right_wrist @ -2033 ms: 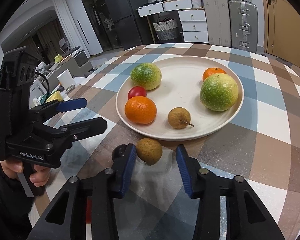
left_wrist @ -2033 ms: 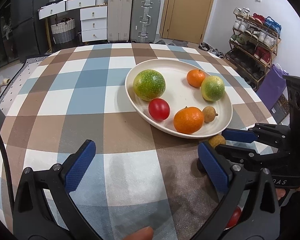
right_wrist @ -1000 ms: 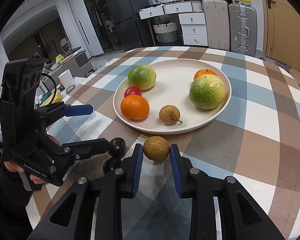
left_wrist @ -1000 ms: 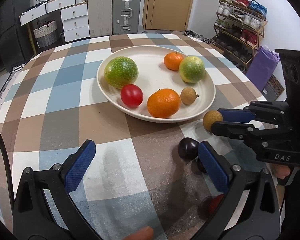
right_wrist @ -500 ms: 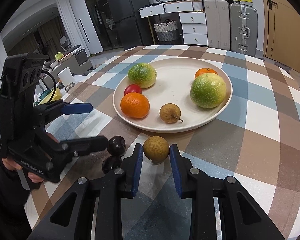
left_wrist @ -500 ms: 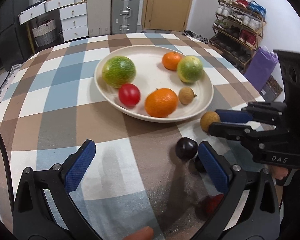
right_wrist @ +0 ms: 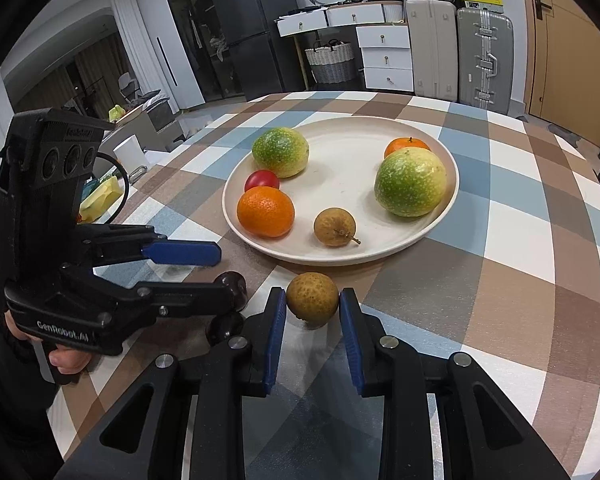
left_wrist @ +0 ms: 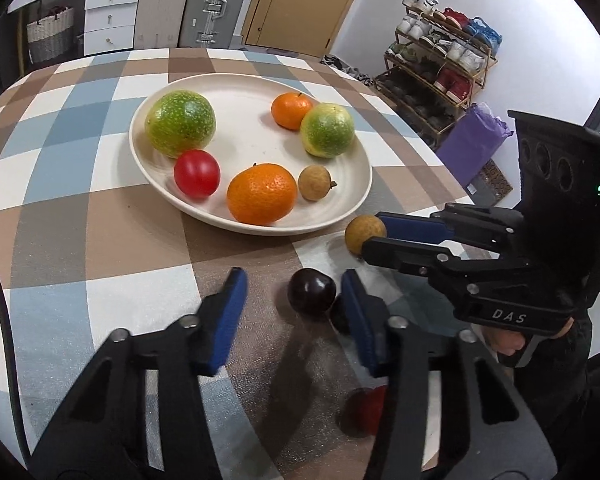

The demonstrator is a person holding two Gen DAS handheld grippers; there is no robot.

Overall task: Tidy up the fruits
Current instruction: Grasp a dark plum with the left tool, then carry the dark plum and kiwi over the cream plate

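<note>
Left-wrist view showed the left gripper (left_wrist: 290,316), jaws just narrowed, part open; a dark plum (left_wrist: 311,291) lay between its pads toward the right one, contact unclear. At two o'clock, the right gripper (left_wrist: 370,242) pinched a brown longan (left_wrist: 365,234) on the checked tablecloth (left_wrist: 80,240). At twelve o'clock sat the fruit plate (left_wrist: 356,196).

Two green fruits (left_wrist: 180,123), two oranges (left_wrist: 261,194), two longans (left_wrist: 315,182), two red fruits (left_wrist: 197,173), two dark plums (left_wrist: 311,291), one plate (left_wrist: 356,152).
</note>
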